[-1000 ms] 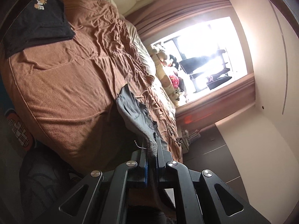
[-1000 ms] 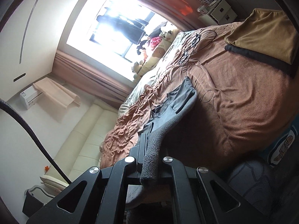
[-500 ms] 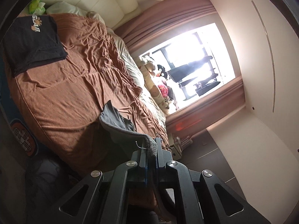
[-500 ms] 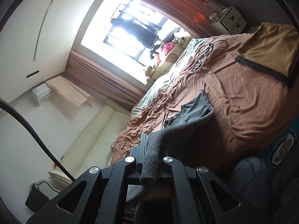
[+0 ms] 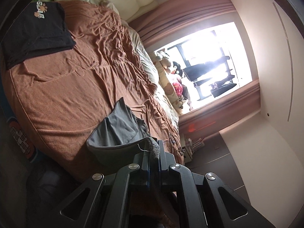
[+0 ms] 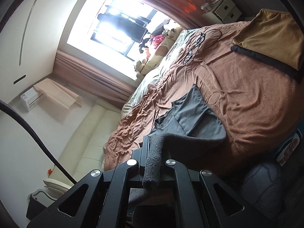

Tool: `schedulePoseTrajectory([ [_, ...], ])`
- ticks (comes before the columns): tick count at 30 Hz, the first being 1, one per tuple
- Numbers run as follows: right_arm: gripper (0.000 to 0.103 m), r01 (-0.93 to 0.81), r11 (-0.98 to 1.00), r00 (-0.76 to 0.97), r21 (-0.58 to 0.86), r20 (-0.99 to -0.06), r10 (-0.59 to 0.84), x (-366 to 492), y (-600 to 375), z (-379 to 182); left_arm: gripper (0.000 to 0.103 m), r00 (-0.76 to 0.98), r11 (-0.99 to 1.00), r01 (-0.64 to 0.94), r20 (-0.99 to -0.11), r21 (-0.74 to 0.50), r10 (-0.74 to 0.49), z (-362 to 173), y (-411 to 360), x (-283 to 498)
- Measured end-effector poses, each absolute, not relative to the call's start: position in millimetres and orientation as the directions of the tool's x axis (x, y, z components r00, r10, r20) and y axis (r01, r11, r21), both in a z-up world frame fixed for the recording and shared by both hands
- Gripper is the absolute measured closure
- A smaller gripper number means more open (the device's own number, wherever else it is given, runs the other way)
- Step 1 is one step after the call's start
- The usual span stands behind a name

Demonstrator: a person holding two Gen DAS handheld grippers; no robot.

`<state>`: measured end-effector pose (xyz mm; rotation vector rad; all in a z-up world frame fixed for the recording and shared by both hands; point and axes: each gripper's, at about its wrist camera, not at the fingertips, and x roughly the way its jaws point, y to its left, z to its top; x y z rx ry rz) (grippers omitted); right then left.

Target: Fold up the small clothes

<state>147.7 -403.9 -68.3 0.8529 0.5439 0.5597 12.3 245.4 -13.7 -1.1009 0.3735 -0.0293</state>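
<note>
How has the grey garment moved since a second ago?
Yes. The grey garment has folded: its held edge was carried further over the part lying on the brown bedspread, toward the window.

A home bedroom: brown-blanketed bed (image 5: pixel 66 87), curtained window (image 6: pixel 114 19), plush toys (image 5: pixel 171 87).

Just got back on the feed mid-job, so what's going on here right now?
A person is folding a small grey garment on the brown bed cover. The left gripper and the right gripper are each shut on a corner of its near edge, holding that edge up off the bed while the far part lies flat. A folded black shirt and a folded tan garment lie farther off.
</note>
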Motion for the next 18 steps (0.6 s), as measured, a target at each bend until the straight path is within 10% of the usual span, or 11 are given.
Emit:
schedulePoseTrajectory([
  [18,0.103,-0.159,0.581,0.693,0.798,-0.329,0.641,283.0,-355.7,-58.3,0.098,0.887,0.502,-0.266,-0.413,-0.823,-0.206,-25.2,262.2,144.5],
])
